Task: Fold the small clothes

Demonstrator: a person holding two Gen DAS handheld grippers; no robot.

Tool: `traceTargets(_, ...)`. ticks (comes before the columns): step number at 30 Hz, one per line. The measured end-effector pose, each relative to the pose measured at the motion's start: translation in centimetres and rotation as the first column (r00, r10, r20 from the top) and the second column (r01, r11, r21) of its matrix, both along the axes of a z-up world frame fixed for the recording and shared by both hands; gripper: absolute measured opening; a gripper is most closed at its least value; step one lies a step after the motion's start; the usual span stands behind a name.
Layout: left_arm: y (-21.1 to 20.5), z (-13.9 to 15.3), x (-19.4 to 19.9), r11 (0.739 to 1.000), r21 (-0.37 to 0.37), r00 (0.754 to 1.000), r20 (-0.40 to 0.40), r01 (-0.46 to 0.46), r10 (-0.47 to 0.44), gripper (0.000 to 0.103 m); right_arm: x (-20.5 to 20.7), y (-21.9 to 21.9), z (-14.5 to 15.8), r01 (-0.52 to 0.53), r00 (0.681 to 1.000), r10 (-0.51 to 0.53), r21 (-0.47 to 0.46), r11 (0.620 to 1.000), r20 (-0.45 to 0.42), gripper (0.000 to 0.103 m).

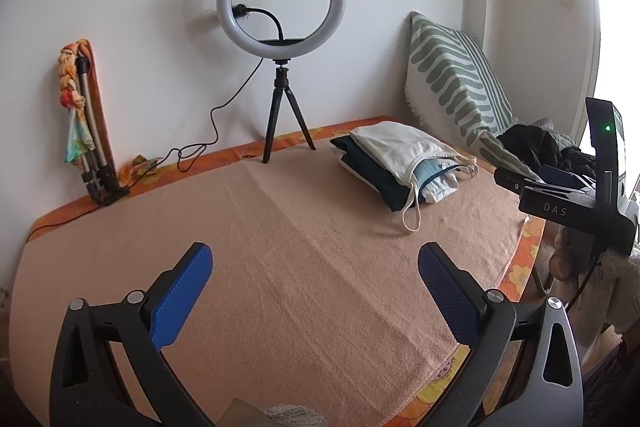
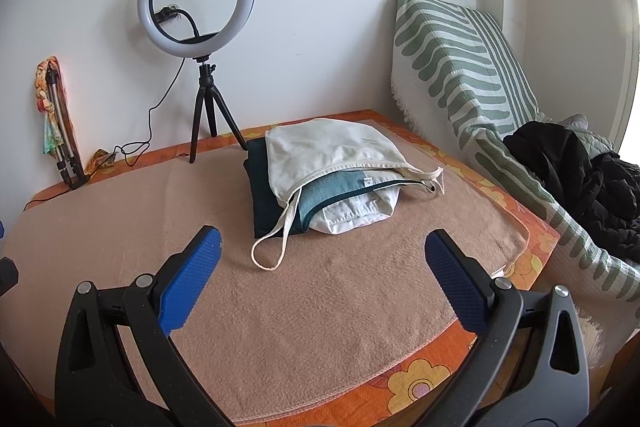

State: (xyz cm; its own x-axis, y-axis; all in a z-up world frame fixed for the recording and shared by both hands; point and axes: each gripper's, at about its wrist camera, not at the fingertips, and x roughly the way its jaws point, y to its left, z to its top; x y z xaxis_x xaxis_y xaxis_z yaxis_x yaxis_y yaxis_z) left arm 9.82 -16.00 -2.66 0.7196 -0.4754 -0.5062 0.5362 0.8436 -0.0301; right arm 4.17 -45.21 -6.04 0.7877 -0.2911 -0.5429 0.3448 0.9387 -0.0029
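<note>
On the peach blanket [image 2: 320,307] the pile of clothes [image 2: 332,179] lies straight ahead of the right gripper [image 2: 322,259], nearer it than the left gripper [image 1: 316,275], both spread wide and empty

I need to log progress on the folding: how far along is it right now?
Looks done: a stack of folded clothes with a cream strappy top on it, resting on the peach blanket. In hand: nothing; left gripper and right gripper are both open. Possibly left: the dark heap beside the striped cushion.

Soft daylight from the blown-out window [image 1: 616,39] at right; sharp focus, fisheye-bent edges, dark corners
</note>
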Motion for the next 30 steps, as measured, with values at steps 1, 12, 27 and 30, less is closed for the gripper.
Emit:
traceTargets(1, 0.1, 0.0, 0.0, 1.000, 0.001, 1.000, 0.001, 0.000, 0.000, 0.102, 0.0, 0.0, 0.0, -0.001, 1.000, 0.001, -0.001, 1.000, 0.000, 0.103)
traceTargets(12, 0.1, -0.1, -0.3, 1.000, 0.011, 1.000, 0.008, 0.005, -0.006, 0.102, -0.2, 0.1, 0.2, 0.001, 1.000, -0.001, -0.014, 1.000, 0.002, 0.103)
traceTargets(27, 1.0, -0.1, -0.6, 1.000, 0.007, 1.000, 0.027, -0.009, 0.009, 0.102, -0.1, 1.0, 0.3, 0.004, 1.000, -0.004, -0.015, 1.000, -0.003, 0.103)
traceTargets(30, 1.4, -0.1, -0.5, 1.000, 0.001, 1.000, 0.014, -0.008, 0.008, 0.102, 0.1, 1.3, 0.2, -0.003, 1.000, 0.003, -0.014, 1.000, -0.003, 0.103)
